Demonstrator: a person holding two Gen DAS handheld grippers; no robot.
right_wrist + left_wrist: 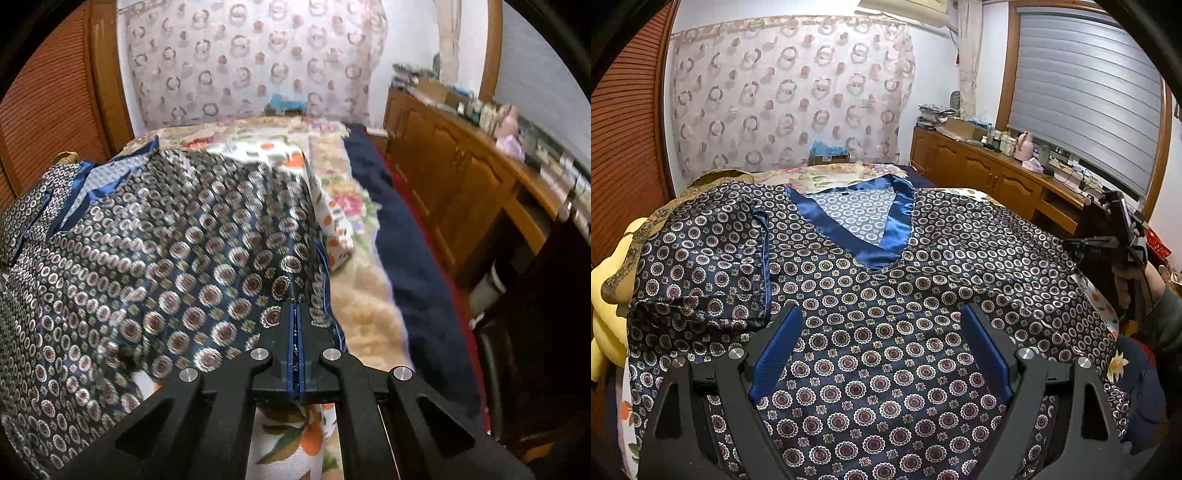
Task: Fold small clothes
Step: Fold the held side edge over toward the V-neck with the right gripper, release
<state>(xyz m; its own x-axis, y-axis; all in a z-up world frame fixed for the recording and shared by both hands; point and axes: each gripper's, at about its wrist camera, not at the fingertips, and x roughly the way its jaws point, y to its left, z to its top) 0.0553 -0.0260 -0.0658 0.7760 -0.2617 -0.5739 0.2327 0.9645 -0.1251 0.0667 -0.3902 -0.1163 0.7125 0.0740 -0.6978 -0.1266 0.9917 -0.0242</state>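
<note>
A dark navy satin top [886, 332] with a circle print and a blue V-neck collar [875, 236] lies spread on the bed. Its left sleeve [713, 273] is folded in over the body. My left gripper [882, 321] is open and hovers over the middle of the top, holding nothing. My right gripper [296, 314] is shut on the edge of the right sleeve [288, 266] and lifts it off the bed. The right gripper also shows in the left wrist view [1108, 243], at the far right.
The bed has a floral cover [332, 192] and a dark blue blanket [406, 240] along its right side. A wooden cabinet [990, 173] with clutter on top runs along the right wall. A yellow cushion [605, 288] sits at the bed's left edge.
</note>
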